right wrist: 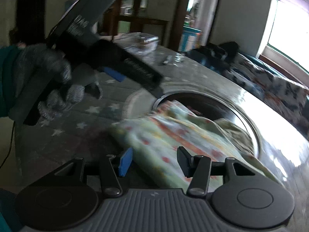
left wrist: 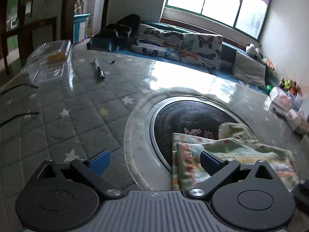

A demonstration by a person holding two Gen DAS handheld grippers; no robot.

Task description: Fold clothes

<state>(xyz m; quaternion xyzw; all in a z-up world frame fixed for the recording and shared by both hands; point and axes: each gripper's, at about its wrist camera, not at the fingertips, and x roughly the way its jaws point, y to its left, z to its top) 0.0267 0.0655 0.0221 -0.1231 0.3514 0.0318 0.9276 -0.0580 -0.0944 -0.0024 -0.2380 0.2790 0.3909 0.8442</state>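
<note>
Leftmost, a clear plastic container (left wrist: 51, 58) sits on the star-patterned table cover (left wrist: 58, 119), with a pen (left wrist: 98, 68) lying a little to its right. Next comes the left gripper (left wrist: 154, 161) — its jaws spread wide with nothing between them, its right finger over the edge of the folded patterned cloth (left wrist: 231, 162). That cloth lies partly over a dark round inset (left wrist: 185, 118) in the table, near the front edge. From the right wrist view, a gloved hand (right wrist: 52, 81) holds the left tool, and the right gripper (right wrist: 154, 161) hovers over the cloth (right wrist: 173, 131) — jaws about half open, gripping nothing. Butterfly-print cushions (left wrist: 183, 46) line the far right.
</note>
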